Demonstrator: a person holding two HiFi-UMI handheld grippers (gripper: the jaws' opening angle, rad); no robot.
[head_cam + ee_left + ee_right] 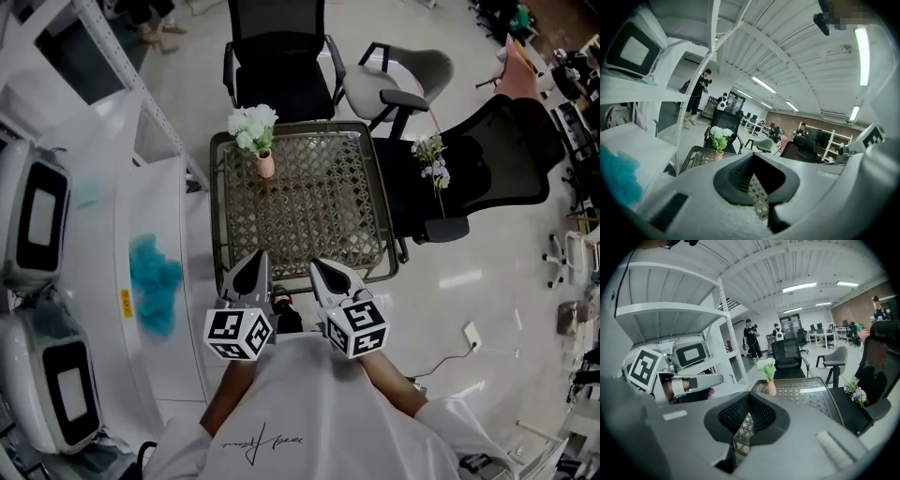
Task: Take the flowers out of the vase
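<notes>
Two hand-held tools hover side by side over the near edge of a small surface with a woven lattice top. The left tool and the right tool both have their jaws closed together with nothing between them. At the far left corner of the surface stands a small pink vase, upright, with a bunch of white flowers and green leaves rising from its mouth; it is well apart from both tools. To the right of the surface, a separate sprig of pale blossoms lies on the seat of a black office chair. A second black chair is drawn up behind the surface's far edge, with a grey chair next to it. On the left runs white shelving carrying a teal fluffy object and white machines with dark screens. In both gripper views the vase stands ahead, beyond the closed jaws, and people stand further back in the open office.
</notes>
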